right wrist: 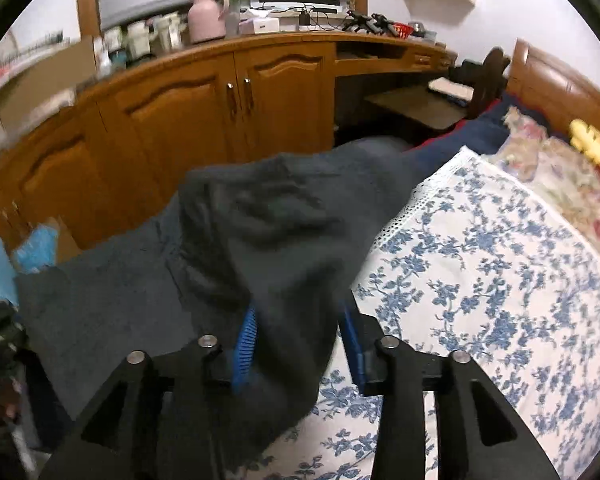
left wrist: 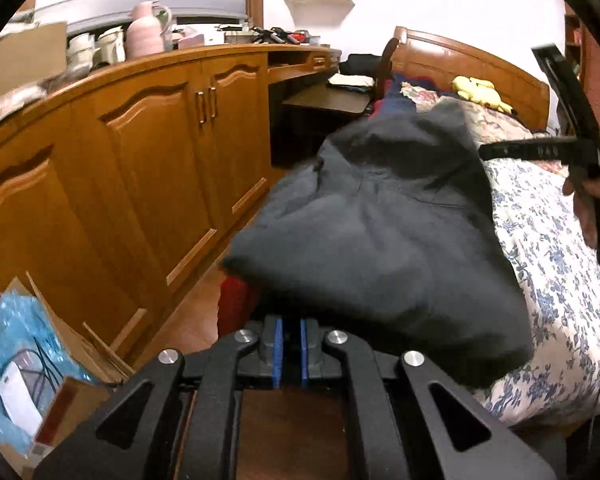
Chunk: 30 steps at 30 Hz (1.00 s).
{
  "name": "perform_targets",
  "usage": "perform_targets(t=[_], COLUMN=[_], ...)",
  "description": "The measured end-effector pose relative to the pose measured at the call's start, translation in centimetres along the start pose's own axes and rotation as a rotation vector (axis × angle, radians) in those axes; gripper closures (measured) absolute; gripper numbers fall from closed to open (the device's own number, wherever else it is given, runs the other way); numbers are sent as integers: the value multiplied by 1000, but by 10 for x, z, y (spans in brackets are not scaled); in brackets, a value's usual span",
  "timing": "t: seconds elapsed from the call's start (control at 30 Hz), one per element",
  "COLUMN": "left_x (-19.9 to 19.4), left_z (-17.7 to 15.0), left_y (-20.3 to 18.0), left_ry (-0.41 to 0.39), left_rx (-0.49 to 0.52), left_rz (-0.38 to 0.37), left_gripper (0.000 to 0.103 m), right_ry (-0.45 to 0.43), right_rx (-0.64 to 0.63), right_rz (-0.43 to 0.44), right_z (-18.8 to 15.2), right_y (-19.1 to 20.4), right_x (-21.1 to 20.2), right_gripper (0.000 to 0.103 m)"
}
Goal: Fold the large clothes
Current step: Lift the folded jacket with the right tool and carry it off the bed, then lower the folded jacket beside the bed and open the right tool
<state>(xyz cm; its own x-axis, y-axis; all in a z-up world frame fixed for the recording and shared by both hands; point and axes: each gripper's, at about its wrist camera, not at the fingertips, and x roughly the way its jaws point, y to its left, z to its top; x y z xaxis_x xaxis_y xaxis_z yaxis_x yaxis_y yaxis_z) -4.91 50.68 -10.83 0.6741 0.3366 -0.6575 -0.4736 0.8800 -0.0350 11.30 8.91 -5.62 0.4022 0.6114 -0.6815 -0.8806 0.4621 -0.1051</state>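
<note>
A large dark grey garment (left wrist: 380, 232) lies bunched along the near edge of a bed with a blue-flowered white cover (left wrist: 560, 280). My left gripper (left wrist: 291, 344) is shut, its blue pads nearly together at the garment's near hem; whether cloth is pinched between them I cannot tell. My right gripper (right wrist: 300, 344) is open, blue pads wide apart, with a fold of the same garment (right wrist: 268, 240) hanging between and over them. The right gripper also shows in the left wrist view (left wrist: 488, 150), held in a hand above the bed.
Wooden cabinets (left wrist: 140, 152) run along the left, close to the bed. An open cardboard box with blue plastic (left wrist: 24, 344) stands on the floor. A red object (left wrist: 236, 300) sits under the garment's edge. The wooden headboard (left wrist: 460, 60), floral pillows and a yellow toy (left wrist: 480, 90) lie beyond.
</note>
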Motion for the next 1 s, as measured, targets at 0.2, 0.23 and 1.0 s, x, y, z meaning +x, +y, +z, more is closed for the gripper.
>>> perform_targets(t=[0.2, 0.23, 1.0], left_x=[-11, -14, -42], left_z=[-7, -7, 15], left_y=[8, 11, -8], left_ry=[-1, -5, -62], left_rx=[-37, -45, 1], left_rz=[-25, -31, -42], left_gripper=[92, 88, 73], right_ry=[30, 25, 49], right_rx=[-57, -72, -111], right_rz=[154, 181, 249], right_z=[-34, -38, -66], right_y=[31, 38, 101], right_x=[0, 1, 23], right_gripper=[55, 55, 55])
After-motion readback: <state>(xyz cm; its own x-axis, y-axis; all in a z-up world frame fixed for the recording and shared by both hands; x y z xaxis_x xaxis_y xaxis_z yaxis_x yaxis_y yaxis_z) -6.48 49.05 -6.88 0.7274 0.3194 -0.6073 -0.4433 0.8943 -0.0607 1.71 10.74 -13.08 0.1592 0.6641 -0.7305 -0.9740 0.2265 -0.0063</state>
